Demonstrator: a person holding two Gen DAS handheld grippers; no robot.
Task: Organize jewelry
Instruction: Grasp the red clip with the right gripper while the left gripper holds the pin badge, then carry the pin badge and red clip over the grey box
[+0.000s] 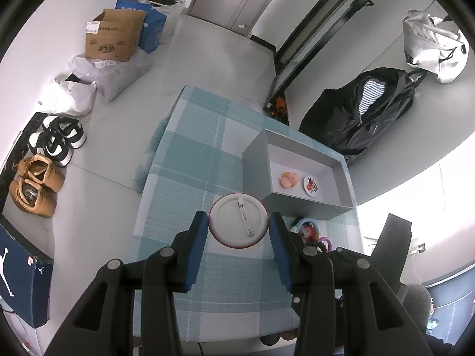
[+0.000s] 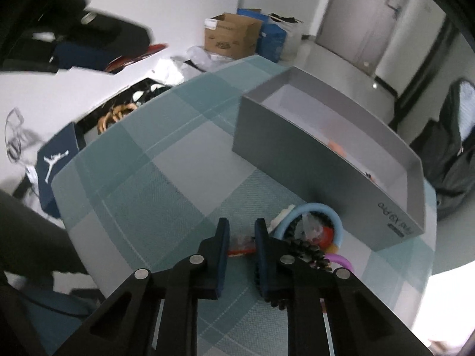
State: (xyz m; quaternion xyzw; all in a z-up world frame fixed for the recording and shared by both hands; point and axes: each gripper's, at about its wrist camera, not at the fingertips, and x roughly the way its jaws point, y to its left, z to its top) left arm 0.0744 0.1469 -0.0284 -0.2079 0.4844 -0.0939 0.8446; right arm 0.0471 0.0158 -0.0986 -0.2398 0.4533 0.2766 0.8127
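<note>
My left gripper (image 1: pixel 238 222) is shut on a round pin badge (image 1: pixel 239 220), white back with its pin facing up, red rim, held above the checked tablecloth (image 1: pixel 190 172). The grey open box (image 1: pixel 299 172) lies just right of it and holds a peach hair clip (image 1: pixel 287 179) and a small round badge (image 1: pixel 311 187). In the right wrist view my right gripper (image 2: pixel 240 231) is narrowly open over a small red packet (image 2: pixel 242 244). A pile of hair ties lies to its right: a blue ring (image 2: pixel 308 216), a black spiral tie (image 2: pixel 308 249), a purple ring (image 2: pixel 341 259). The box (image 2: pixel 297 160) stands behind.
The table's left edge drops to the floor, where shoes (image 1: pixel 44 172), a cardboard box (image 1: pixel 114 35) and plastic bags (image 1: pixel 89 83) lie. A black backpack (image 1: pixel 365 109) leans at the wall right of the table. A dark shoebox (image 2: pixel 56 163) sits left of the table.
</note>
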